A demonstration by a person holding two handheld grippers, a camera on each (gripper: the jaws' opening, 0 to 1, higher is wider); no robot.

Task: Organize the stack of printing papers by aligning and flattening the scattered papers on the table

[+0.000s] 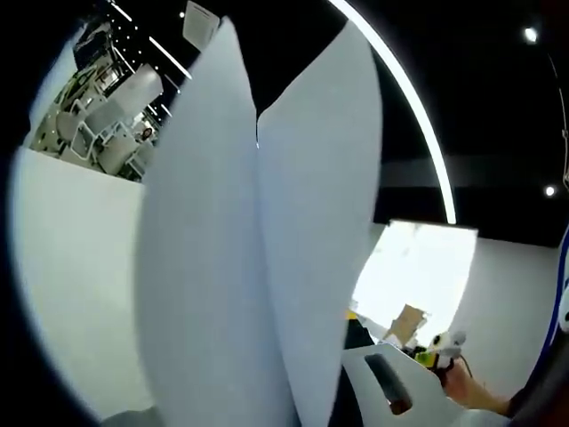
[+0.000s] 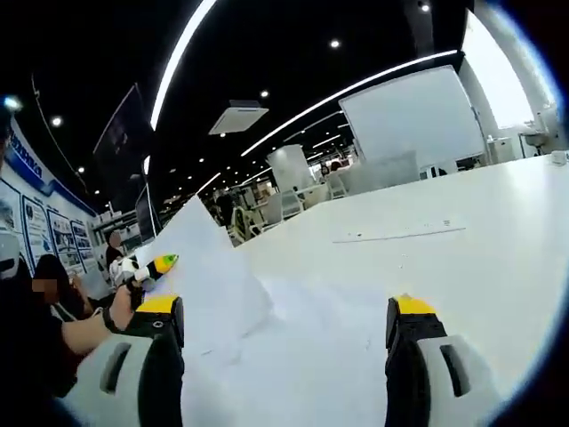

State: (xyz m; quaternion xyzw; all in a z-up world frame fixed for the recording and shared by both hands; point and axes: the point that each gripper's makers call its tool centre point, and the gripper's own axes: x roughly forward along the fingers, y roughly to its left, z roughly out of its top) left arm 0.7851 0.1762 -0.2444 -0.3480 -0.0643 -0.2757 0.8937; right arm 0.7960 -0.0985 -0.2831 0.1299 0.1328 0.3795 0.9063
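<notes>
— Dark ceiling with long light strips [image 2: 267, 133] overhead, and a broad white table [image 2: 480, 231] under my tongs. Where's the paper?

— In my right gripper view the white printing papers [image 2: 213, 276] lie at about eight o'clock, one sheet lifted into a peak, the rest spread flat toward six. My right gripper [image 2: 284, 342] stands wide, yellow-tipped jaws well apart, nothing between them.

— And your left?

— My left gripper view is crowded by two curved white sheets [image 1: 267, 267] standing up close from twelve down to six. I can't see those jaws, so I cannot tell whether they pinch the paper. At four o'clock my other gripper [image 1: 391, 387] comes in, with a hand [image 1: 471, 391] behind it.

— What could go wrong?

— My guess: the bowed sheets could crease or slip sideways if I press down before the edges are squared.
</notes>
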